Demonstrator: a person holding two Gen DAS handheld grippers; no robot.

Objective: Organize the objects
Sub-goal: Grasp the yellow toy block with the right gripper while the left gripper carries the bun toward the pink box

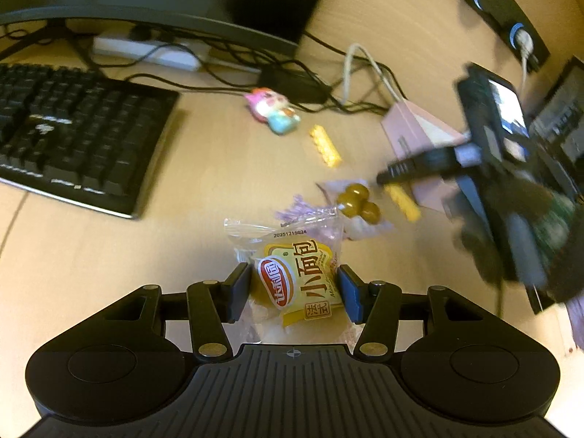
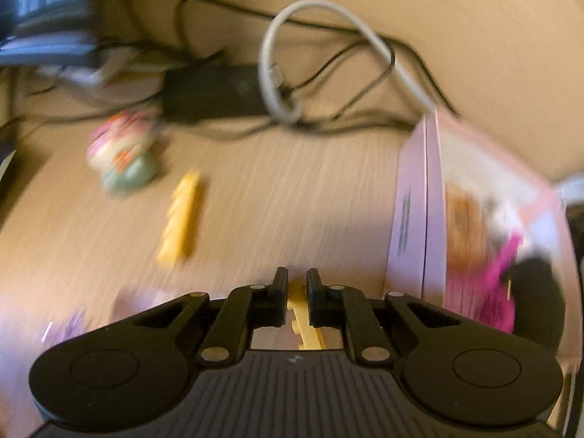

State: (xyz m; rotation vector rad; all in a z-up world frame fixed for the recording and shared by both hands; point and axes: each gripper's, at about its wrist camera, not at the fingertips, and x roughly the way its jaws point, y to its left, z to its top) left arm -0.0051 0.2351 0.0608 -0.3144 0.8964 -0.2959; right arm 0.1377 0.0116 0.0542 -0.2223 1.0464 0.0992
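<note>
Left gripper (image 1: 295,288) clamping bread packet (image 1: 297,281), right gripper (image 2: 296,294) clenched on yellow brick (image 2: 304,323) (pink box (image 2: 430,219) beside)

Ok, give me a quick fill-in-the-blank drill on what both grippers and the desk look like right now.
1. The left gripper is closed on a packaged ____.
2. The right gripper pinches a small block coloured ____.
3. To the right of the right gripper stands a box coloured ____.
4. The black keyboard lies to the ____ of the cartoon figure in the left wrist view.

Missing words: bread; yellow; pink; left
</note>
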